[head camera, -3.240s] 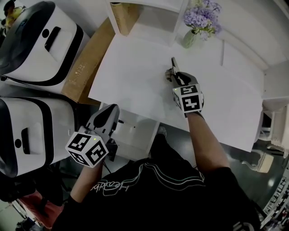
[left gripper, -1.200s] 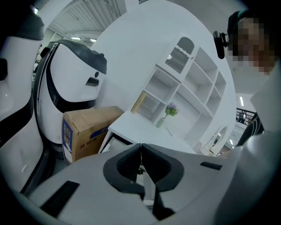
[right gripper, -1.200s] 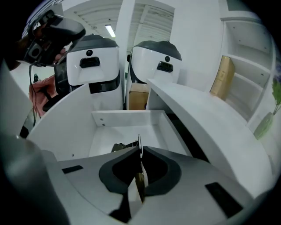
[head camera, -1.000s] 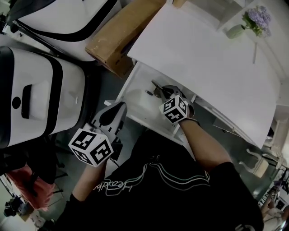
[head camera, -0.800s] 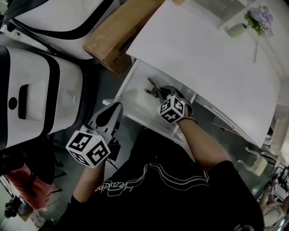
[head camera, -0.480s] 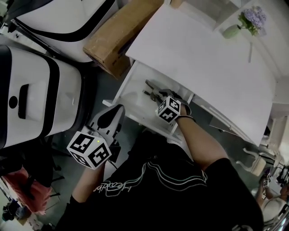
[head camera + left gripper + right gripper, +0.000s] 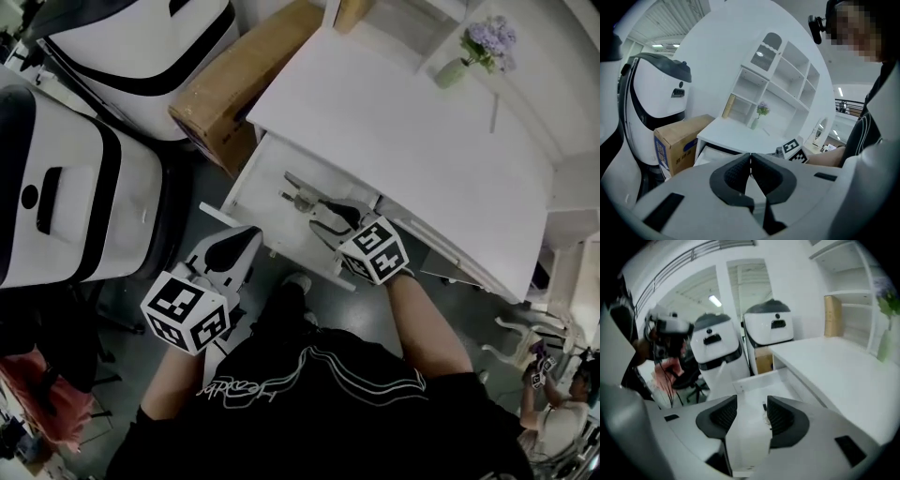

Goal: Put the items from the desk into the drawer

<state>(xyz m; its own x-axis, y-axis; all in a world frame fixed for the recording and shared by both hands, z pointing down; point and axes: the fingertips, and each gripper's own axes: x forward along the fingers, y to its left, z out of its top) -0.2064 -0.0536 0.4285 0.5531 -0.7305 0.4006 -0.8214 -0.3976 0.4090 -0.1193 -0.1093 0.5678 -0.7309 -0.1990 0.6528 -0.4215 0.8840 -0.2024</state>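
The drawer (image 7: 255, 192) stands pulled out from under the white tabletop (image 7: 403, 141). The right tongs (image 7: 289, 187) hang over the drawer's open inside, tips aimed down into it. In the right gripper view the right tongs (image 7: 752, 399) are spread wide, having just been opening, and they pinch nothing. A small dark item (image 7: 765, 407) lies on the drawer floor (image 7: 750, 390), apart from the tongs and beyond them. It shows through their gap, close to the right-hand pad (image 7: 780, 416). What kind of item it is cannot be made out at this size.

The left tongs (image 7: 246, 232) are outside the drawer, just off its front edge on the person's side, pointing towards it. In the left gripper view the left tongs (image 7: 750, 154) are pressed together with nothing between them. A cardboard box (image 7: 234, 84) stands beside the drawer's left end
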